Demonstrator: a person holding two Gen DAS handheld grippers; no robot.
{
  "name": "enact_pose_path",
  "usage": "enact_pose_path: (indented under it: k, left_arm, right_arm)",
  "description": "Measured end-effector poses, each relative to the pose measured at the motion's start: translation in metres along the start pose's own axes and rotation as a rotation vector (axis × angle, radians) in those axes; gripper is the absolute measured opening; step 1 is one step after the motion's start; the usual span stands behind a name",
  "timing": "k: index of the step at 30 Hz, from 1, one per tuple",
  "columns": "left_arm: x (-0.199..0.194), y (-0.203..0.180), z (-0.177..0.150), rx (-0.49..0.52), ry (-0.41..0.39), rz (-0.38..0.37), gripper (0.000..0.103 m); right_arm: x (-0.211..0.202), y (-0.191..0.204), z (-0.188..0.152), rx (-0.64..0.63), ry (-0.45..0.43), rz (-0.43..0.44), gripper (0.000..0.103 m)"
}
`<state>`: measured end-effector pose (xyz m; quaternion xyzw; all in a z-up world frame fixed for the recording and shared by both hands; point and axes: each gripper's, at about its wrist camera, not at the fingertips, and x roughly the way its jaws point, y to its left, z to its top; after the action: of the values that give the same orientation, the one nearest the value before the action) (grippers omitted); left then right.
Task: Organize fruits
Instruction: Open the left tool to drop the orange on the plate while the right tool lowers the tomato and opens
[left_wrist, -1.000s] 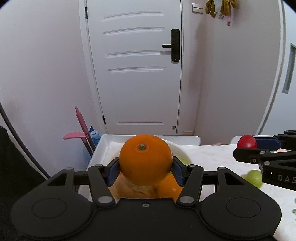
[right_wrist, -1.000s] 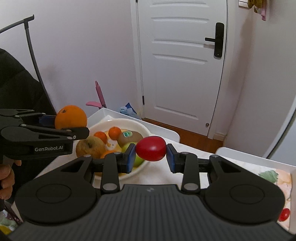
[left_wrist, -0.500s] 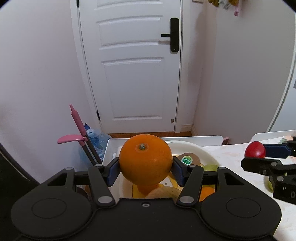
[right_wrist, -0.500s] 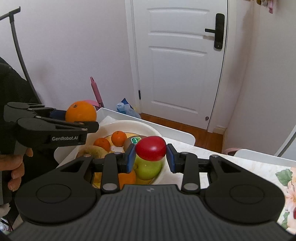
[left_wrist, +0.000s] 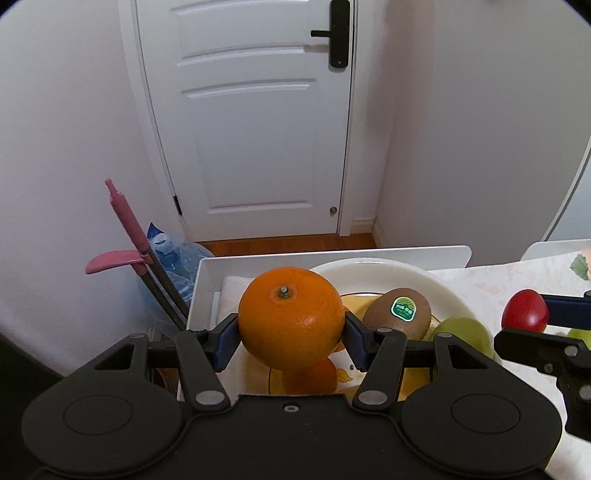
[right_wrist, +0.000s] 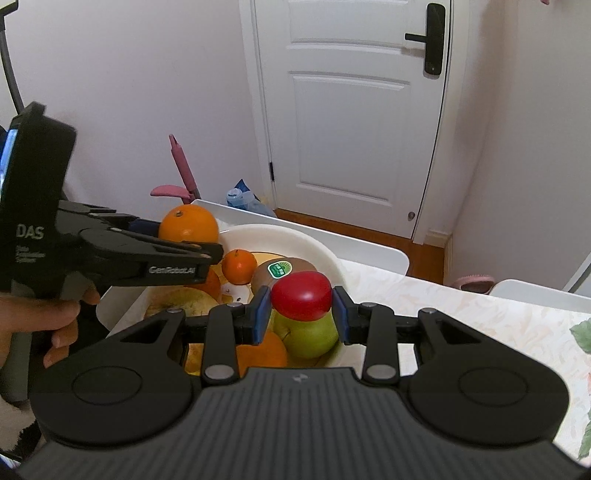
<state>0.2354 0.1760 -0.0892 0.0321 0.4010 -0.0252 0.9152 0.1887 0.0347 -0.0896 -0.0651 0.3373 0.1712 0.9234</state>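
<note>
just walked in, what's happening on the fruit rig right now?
A person holds a gripper in each hand over the white bowl. The left gripper is clamped on a large orange; the right gripper is clamped on a red fruit. Both fruits hang above the bowl, not yet released. In the bowl lie a kiwi with a green sticker, a green pear, a small mandarin and other fruit.

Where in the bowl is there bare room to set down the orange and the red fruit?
Bare bowl floor shows between the small orange, kiwi and left wall, below the held orange. The near side under the red fruit is crowded by the green fruit.
</note>
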Motion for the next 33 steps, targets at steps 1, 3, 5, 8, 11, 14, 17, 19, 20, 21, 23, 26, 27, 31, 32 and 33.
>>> enact_pose_path:
  k: [1,3,5,8,11,14,17,19,20,21,23,26,27,31,32,33]
  left_arm:
    - [0.003,0.0,0.001,0.002,0.006,-0.003,0.063]
    - [0.007,0.001,0.001,0.004,0.014,-0.01,0.063]
    - [0.009,0.001,0.002,0.008,0.018,-0.014,0.063]
    - [0.011,0.0,0.001,0.018,0.026,-0.028,0.063]
    - [0.005,0.0,0.0,0.039,-0.012,-0.028,0.084]
    - [-0.004,0.002,0.002,0.024,-0.045,-0.034,0.093]
    - [-0.011,0.005,0.002,0.003,-0.046,-0.027,0.094]
    - [-0.018,0.008,0.001,-0.017,-0.047,-0.023,0.094]
    - [-0.021,0.01,0.0,-0.028,-0.047,-0.019,0.094]
    - [-0.025,0.012,-0.001,-0.042,-0.049,-0.012,0.095]
    - [-0.032,0.015,-0.004,-0.065,-0.05,0.002,0.099]
    - [-0.041,0.023,-0.01,-0.106,-0.053,0.037,0.101]
    - [-0.043,0.026,-0.012,-0.115,-0.051,0.043,0.101]
    - [-0.047,0.033,-0.02,-0.145,-0.037,0.06,0.101]
    - [-0.048,0.034,-0.021,-0.149,-0.036,0.062,0.101]
    - [-0.049,0.036,-0.022,-0.153,-0.037,0.064,0.101]
  right_arm:
    - [0.002,0.001,0.0,0.001,0.003,0.0,0.051]
    - [0.005,0.002,-0.001,0.004,0.009,0.0,0.051]
    - [0.008,0.002,-0.002,0.007,0.015,0.001,0.051]
    - [0.01,0.003,-0.002,0.008,0.018,0.001,0.051]
    - [0.011,0.003,-0.001,0.007,0.021,-0.001,0.051]
    - [0.011,0.003,0.0,0.001,0.021,-0.003,0.05]
    - [0.01,0.003,0.002,-0.014,0.021,-0.001,0.051]
    - [0.01,0.004,0.004,-0.027,0.023,0.001,0.05]
    - [0.011,0.004,0.004,-0.033,0.024,0.002,0.051]
    - [0.011,0.005,0.005,-0.038,0.027,0.006,0.05]
    - [0.013,0.007,0.006,-0.045,0.03,0.014,0.05]
    - [0.017,0.009,0.007,-0.053,0.039,0.031,0.05]
    - [0.019,0.01,0.008,-0.057,0.042,0.037,0.05]
    - [0.027,0.014,0.008,-0.069,0.053,0.057,0.05]
    - [0.029,0.015,0.008,-0.068,0.056,0.063,0.05]
    - [0.031,0.015,0.008,-0.067,0.059,0.066,0.05]
